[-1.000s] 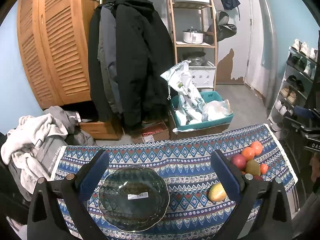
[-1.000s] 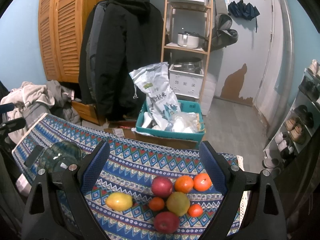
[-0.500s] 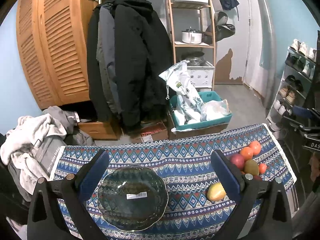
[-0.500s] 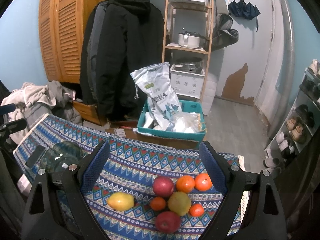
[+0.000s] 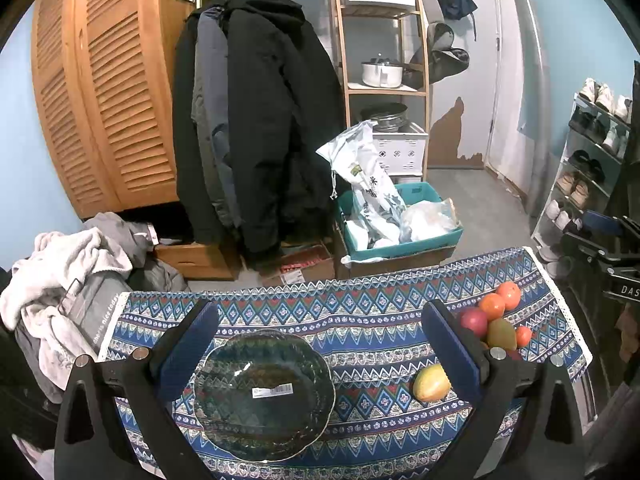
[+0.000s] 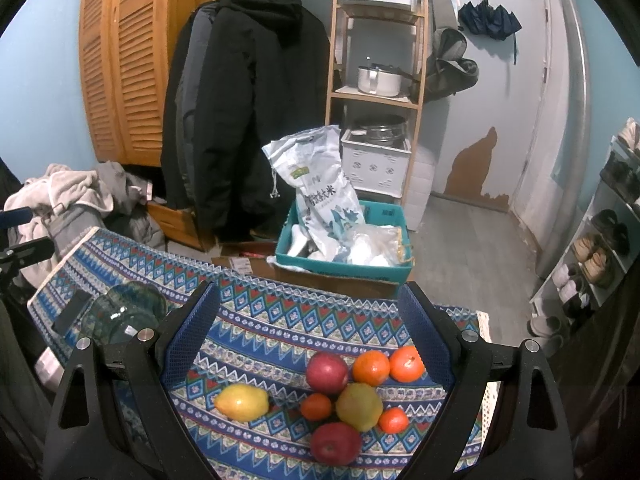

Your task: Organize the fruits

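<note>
A dark green glass bowl (image 5: 264, 394) sits empty on the patterned tablecloth (image 5: 360, 312), between the jaws of my open, empty left gripper (image 5: 320, 344). It also shows at the left of the right wrist view (image 6: 124, 314). A yellow mango (image 6: 241, 402) lies alone; right of it is a cluster of two red apples (image 6: 327, 372), a green-yellow mango (image 6: 359, 406) and several oranges (image 6: 371, 368). My right gripper (image 6: 308, 328) is open and empty, held above the fruit. The fruit sits at the right in the left wrist view (image 5: 432, 382).
Past the table's far edge stand a teal bin (image 6: 344, 256) with a rice bag, hanging coats (image 5: 256, 128), a wooden shelf (image 6: 376, 40) and a pile of clothes (image 5: 60, 272). A shoe rack (image 6: 604, 240) stands on the right.
Both views have shifted only slightly; the fruit sits a little lower and nearer in the right wrist view. Nothing on the table has moved.
</note>
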Motion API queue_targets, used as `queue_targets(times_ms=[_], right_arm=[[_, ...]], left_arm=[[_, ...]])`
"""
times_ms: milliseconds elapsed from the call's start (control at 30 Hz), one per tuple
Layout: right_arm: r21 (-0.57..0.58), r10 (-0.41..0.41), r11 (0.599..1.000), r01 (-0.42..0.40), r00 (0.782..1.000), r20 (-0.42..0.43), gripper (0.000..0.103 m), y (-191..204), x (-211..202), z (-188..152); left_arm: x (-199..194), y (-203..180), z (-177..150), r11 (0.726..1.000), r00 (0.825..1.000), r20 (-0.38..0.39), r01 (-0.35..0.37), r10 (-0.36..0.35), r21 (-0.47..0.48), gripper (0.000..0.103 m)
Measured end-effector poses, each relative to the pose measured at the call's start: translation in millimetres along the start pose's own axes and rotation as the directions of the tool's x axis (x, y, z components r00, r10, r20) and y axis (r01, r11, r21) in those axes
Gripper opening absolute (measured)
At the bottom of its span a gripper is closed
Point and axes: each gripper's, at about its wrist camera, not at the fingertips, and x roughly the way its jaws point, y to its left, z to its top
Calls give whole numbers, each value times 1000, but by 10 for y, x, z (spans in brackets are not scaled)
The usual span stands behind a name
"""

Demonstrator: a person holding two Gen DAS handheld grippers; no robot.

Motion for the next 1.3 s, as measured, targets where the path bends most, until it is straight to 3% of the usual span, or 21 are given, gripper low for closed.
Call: queue_targets(times_ms=[1300], right_arm=[[-6, -2, 1000, 2, 1000, -4, 89, 77, 8, -73]], left_arm=[[50, -34, 1, 1000, 1000, -26, 16, -16, 9, 103]])
